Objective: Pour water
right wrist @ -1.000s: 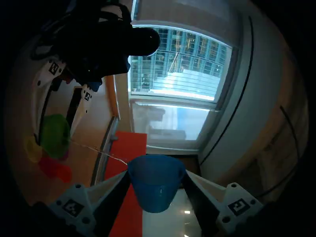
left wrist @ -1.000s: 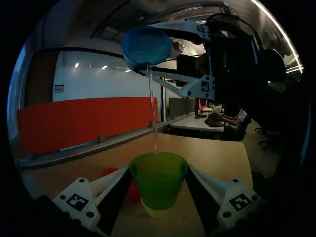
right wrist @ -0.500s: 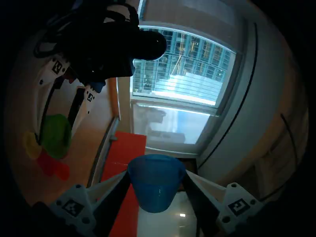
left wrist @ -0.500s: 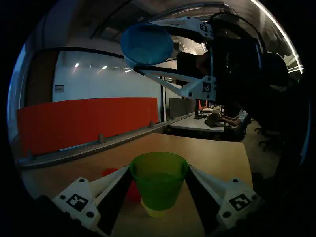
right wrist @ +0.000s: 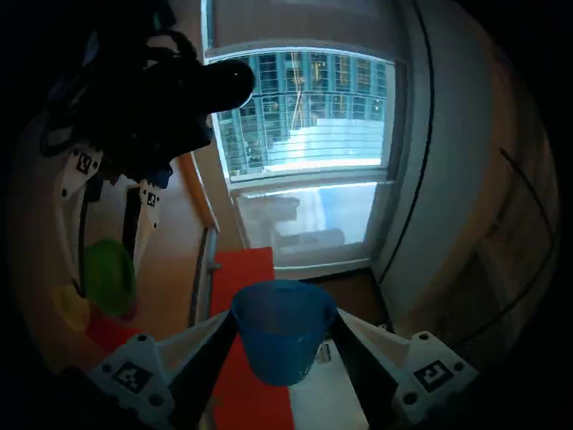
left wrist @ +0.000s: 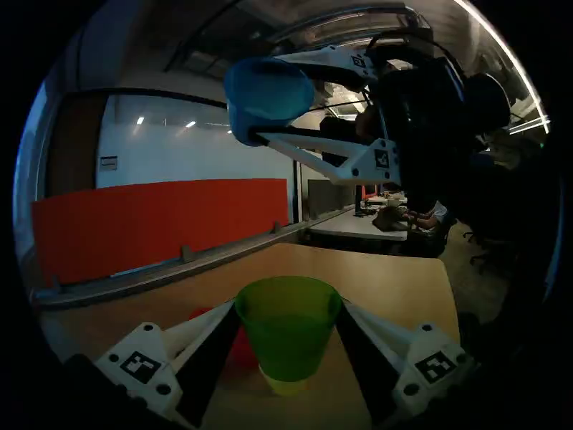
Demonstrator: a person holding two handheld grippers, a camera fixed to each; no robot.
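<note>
Low in left gripper view, btwn its own two fingers: left gripper (left wrist: 289, 309) clamped on green cup (left wrist: 289, 344), both fingers pressing its sides. Holds it upright, mouth up, over wooden table (left wrist: 401, 287). Looks darker in lower half, poss. water, but light too dim to be sure. Hides most of yellow cup (left wrist: 286, 388) right at its base; leaves red cup (left wrist: 242, 350) peeking out beside the left-hand finger. Behind table's far edge, orange partition (left wrist: 157, 222), white wall above.

High up, same view: right gripper (left wrist: 278, 100) closed on blue cup (left wrist: 263, 89), well above green cup and a bit to the left of it. Keeps one finger over and one under the cup, w/ cup tipped toward its side.

Bottom centre of right gripper view: blue cup (right wrist: 283, 344) nipped btwn fingers of right gripper (right wrist: 283, 326), both touching its wall. Beyond it, window (right wrist: 308, 107) w/ buildings outside, orange partition (right wrist: 247, 287) lower down. Far left: left gripper (right wrist: 107, 265) w/ green cup (right wrist: 111, 283) btwn its fingers, yellow cup (right wrist: 71, 308) and red cup (right wrist: 107, 335) close beside, by table (right wrist: 168, 244).
</note>
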